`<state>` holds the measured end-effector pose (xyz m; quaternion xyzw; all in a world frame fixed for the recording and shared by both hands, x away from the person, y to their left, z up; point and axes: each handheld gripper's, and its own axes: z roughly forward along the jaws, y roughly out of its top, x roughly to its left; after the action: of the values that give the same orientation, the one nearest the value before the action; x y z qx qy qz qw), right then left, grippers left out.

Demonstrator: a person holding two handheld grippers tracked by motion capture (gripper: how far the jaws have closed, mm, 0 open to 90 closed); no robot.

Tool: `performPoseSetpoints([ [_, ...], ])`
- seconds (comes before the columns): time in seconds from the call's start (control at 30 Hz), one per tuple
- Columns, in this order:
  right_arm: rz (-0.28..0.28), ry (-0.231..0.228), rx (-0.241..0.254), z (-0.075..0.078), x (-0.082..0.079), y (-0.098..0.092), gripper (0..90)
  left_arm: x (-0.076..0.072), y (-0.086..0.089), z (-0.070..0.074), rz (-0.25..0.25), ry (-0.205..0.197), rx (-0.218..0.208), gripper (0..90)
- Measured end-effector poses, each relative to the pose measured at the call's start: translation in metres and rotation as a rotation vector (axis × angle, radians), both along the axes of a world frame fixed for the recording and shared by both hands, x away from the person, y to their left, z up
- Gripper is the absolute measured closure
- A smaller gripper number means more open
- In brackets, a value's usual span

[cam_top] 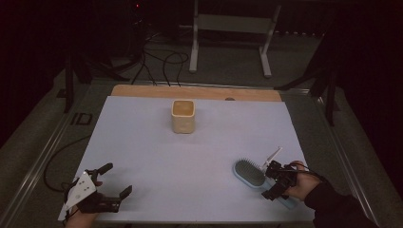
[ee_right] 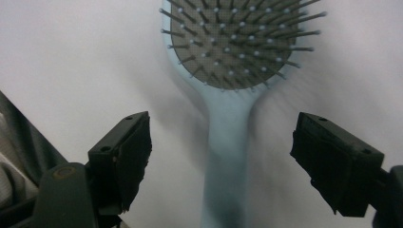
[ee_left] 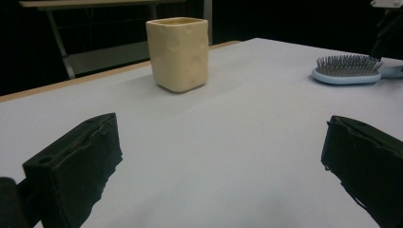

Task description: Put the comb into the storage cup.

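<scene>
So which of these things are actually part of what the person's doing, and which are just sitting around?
Likely part of the job (a guess):
- hairbrush, its handle between the open jaws of the right hand-held gripper
- yellow cup, perhaps where it goes

Just about:
- left hand-held gripper, open, idle
- cables on floor
- white frame

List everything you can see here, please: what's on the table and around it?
cup: one, pale yellow, upright, far middle of the sheet
hairbrush: one, light blue, bristles up, near right of the sheet
sheet: one, white, covering the table
table: one, wooden edge showing at the far side
frame: one, white, on the floor beyond
cables: several, black, on the floor beyond
left gripper: one, black, open, near left corner
right gripper: one, black, open, astride the hairbrush handle
</scene>
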<state>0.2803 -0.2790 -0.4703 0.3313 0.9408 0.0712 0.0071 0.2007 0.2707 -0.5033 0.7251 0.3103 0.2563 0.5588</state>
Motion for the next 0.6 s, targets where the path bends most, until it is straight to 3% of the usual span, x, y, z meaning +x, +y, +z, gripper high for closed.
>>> performPoseSetpoints([
  [0.1,-0.013,0.017,-0.008,-0.003,0.000,0.004,16.6,0.000,0.000,0.000,0.000,0.000,-0.001,0.0],
  [0.17,0.008,0.027,-0.025,-0.005,0.000,0.005,13.6,0.000,0.000,0.000,0.000,0.000,-0.001,0.0],
  [0.27,0.003,0.048,-0.024,-0.006,-0.002,0.008,14.3,0.000,0.000,0.000,0.000,0.001,-0.001,0.0],
  [0.4,0.021,0.029,-0.059,-0.008,-0.001,0.010,27.7,0.000,0.000,0.000,-0.001,0.002,0.000,0.0],
  [0.43,0.000,0.034,-0.065,-0.008,0.000,0.011,33.5,0.000,0.000,0.000,-0.001,0.001,0.000,0.0],
  [0.53,0.003,0.011,-0.093,-0.009,0.004,0.011,43.0,0.000,0.000,0.000,0.000,0.001,-0.001,0.0],
  [0.57,-0.024,0.010,-0.101,-0.009,0.004,0.013,45.0,0.000,0.000,0.000,-0.001,0.001,-0.002,0.0],
  [0.6,-0.012,0.003,-0.113,-0.009,0.006,0.012,47.1,0.000,0.000,0.000,-0.001,0.001,-0.001,0.0],
])
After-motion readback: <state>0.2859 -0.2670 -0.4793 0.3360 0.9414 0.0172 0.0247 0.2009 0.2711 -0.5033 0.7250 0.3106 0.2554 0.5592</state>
